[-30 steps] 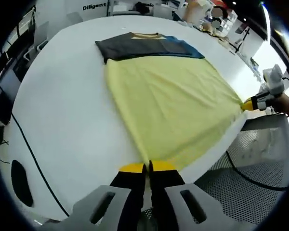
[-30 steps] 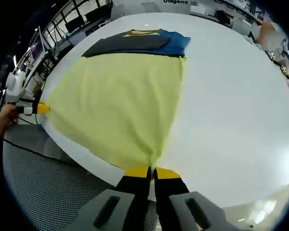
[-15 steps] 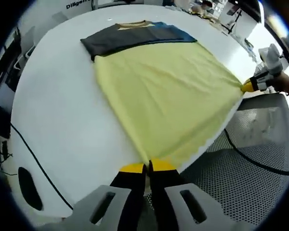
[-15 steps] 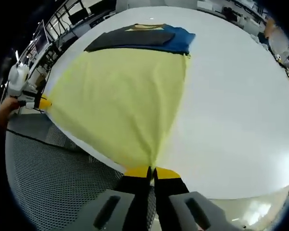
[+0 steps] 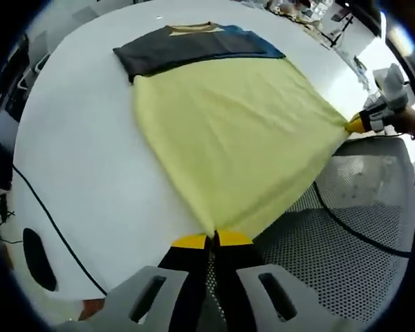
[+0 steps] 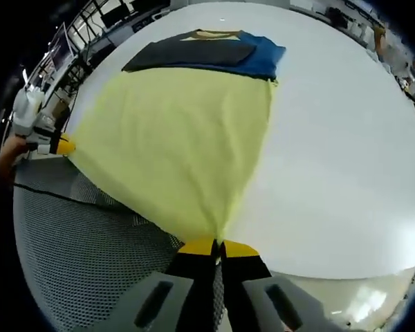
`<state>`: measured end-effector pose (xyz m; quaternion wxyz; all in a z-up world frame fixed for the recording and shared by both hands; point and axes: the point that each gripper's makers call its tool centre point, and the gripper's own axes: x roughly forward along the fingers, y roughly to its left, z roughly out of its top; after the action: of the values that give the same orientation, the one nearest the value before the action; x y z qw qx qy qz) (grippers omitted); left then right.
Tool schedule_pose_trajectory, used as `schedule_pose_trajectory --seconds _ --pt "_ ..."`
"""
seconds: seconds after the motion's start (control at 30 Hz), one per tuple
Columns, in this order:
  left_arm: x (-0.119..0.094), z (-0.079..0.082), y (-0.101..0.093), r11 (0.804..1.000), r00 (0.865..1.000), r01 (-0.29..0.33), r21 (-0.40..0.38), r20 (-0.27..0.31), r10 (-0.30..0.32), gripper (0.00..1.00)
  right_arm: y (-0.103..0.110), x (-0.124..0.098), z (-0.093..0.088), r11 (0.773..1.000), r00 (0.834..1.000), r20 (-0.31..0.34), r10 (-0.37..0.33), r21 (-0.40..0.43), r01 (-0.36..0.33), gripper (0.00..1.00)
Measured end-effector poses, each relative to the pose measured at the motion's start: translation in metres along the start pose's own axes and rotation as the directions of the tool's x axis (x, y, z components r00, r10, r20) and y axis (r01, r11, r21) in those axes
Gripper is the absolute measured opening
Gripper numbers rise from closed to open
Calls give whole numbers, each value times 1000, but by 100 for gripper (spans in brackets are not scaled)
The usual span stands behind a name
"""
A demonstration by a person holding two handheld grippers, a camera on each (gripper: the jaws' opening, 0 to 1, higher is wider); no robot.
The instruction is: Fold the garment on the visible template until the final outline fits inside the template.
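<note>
In the left gripper view, the left claw [image 5: 214, 238] is closed tight on one bottom corner of a yellow T-shirt [image 5: 228, 131], its yellow-tipped jaws pressed together with the fabric pinched between them. The corner it holds hangs past the near edge of the white worktop [image 5: 76, 159], over a perforated metal floor [image 5: 346, 235]. From that corner the cloth fans out flat across the worktop toward the far side, where the shirt's upper part is dark: a charcoal band [image 5: 180, 50] with a blue section [image 5: 259, 47] beside it and a tan collar at the far edge. At the right of this view the right claw [image 5: 354, 125] grips the other bottom corner, pulling the hem taut between the two claws; a person's hand [image 5: 409, 124] holds that tool. A black cable [image 5: 48, 221] runs across the worktop on the left.

In the right gripper view, the right claw [image 6: 216, 246] is likewise shut on its corner of the yellow T-shirt [image 6: 176, 138], just past the worktop [image 6: 339, 159] edge and above the perforated metal floor [image 6: 76, 256]. The shirt spreads away from it, with the charcoal band [image 6: 187, 55] and blue section [image 6: 266, 59] at the far end. The left claw [image 6: 62, 146] appears at the left edge, clamped on the opposite corner, held by a hand [image 6: 7, 155]. The hem between them stretches in a straight line off the worktop's edge. No template outline is discernible on the worktop.
</note>
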<state>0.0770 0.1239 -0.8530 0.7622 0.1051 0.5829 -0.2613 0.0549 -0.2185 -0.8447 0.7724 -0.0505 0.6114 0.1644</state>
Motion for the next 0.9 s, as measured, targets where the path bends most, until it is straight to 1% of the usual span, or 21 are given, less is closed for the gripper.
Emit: schedule_pose_trajectory --seconds 0.03,0.1,0.13,0.17,0.23,0.27,0.33,0.37,0.4,0.43,0.47,0.5,0.53,0.57,0.63,0.7,0.77,0.8,0.83,0.9 --pt "-1 3 0 1000 1000 -6 0 11 6 3 0 -1 2 1000 1000 10 3 6 -3 0" --pt "-3 8 1 1000 1000 -12 -20 27 13 3 -1 -4 9 1000 999 54 3 8 -4 0" --pt "-4 9 1 1000 999 -12 -21 32 13 3 -1 -6 11 1000 998 63 6 17 -7 0" --pt "-6 13 1 999 999 -12 -31 44 13 3 -1 -8 19 999 995 97 11 44 -16 0" --pt "-9 21 3 998 997 -6 -59 80 11 3 -2 -13 33 998 986 165 15 64 -26 0" --pt "-11 25 4 997 996 -6 -74 89 12 3 -3 -15 37 997 984 177 19 69 -31 0" --pt "-17 36 9 998 992 -7 -69 126 16 3 -5 -20 47 996 976 216 26 82 -45 0" --pt "-20 42 12 997 989 -16 -73 144 26 3 -6 -22 51 994 974 224 24 96 -47 0" --pt "-23 52 18 995 982 -30 -100 182 48 3 -8 -26 59 995 970 240 26 92 -49 0" --pt "-25 55 19 994 981 -29 -106 188 49 3 -9 -28 64 995 967 253 22 86 -45 0" --pt "-29 62 22 993 977 -24 -114 206 47 3 -10 -31 69 996 964 266 18 79 -40 0" --pt "-32 71 27 992 971 -28 -126 234 57 3 -12 -33 73 997 962 273 16 71 -37 0" --pt "-34 75 29 992 969 -26 -126 240 56 3 -14 -33 78 997 960 278 15 70 -36 0" --pt "-38 84 34 990 964 -24 -138 259 59 3 -16 -36 84 997 956 292 13 66 -34 0" --pt "-40 91 38 990 961 -22 -137 270 59 3 -18 -40 93 997 948 317 17 67 -40 0" --pt "-43 98 40 989 956 -12 -147 287 54 3 -20 -42 98 997 944 329 17 69 -42 0" --pt "-51 115 44 985 936 2 -175 347 60 2 -23 -45 110 996 939 343 16 76 -45 0" --pt "-53 121 46 984 929 5 -178 364 61 2 -24 -47 115 996 938 347 14 74 -42 0" --pt "-55 124 47 983 925 6 -185 373 65 2 -24 -48 119 997 935 353 13 67 -39 0" --pt "-56 130 51 983 922 1 -183 380 70 2 -26 -51 129 998 930 367 11 56 -34 0"
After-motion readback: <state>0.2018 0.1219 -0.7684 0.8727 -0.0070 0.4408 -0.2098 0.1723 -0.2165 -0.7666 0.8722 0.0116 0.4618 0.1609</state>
